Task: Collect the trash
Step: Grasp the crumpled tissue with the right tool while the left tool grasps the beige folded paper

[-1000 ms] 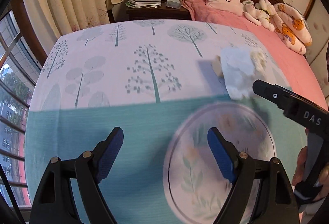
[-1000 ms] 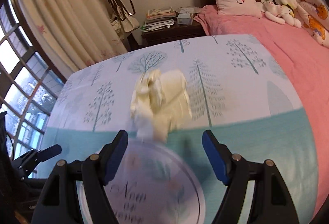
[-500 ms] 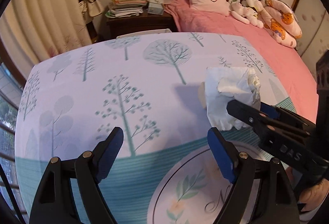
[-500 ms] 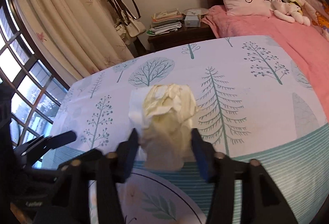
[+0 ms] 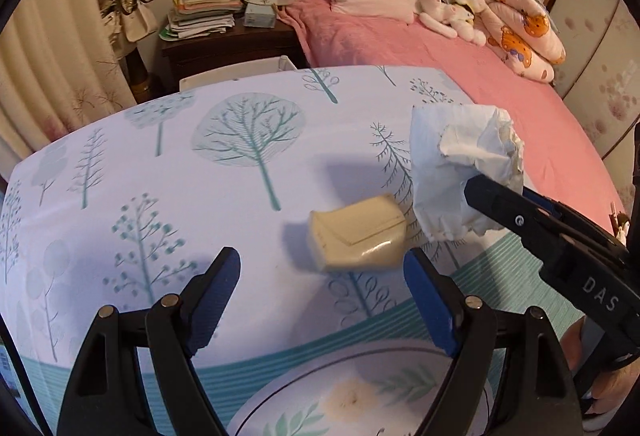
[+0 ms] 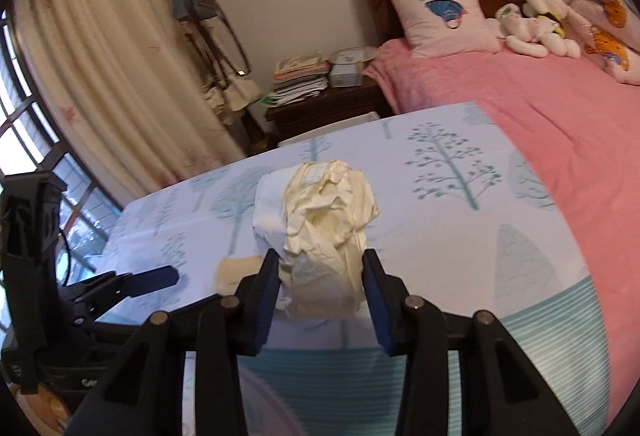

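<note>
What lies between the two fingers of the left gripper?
In the left wrist view, the left gripper is open, and only bare tablecloth lies between its fingers; the small beige packet sits just beyond the fingertips.

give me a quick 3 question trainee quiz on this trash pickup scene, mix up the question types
1. True or false: the left tool is clamped on the cream packet.
2. Multiple choice: what sits between the pads of the right tool? A) a plush toy B) a crumpled paper wad C) a stack of books
3. Fill in: the cream packet lies on the ____-print tablecloth.

Key
1. False. The left tool is wide open with the packet lying on the cloth ahead of it.
2. B. The right tool's jaws are closing on the wad.
3. tree
</note>
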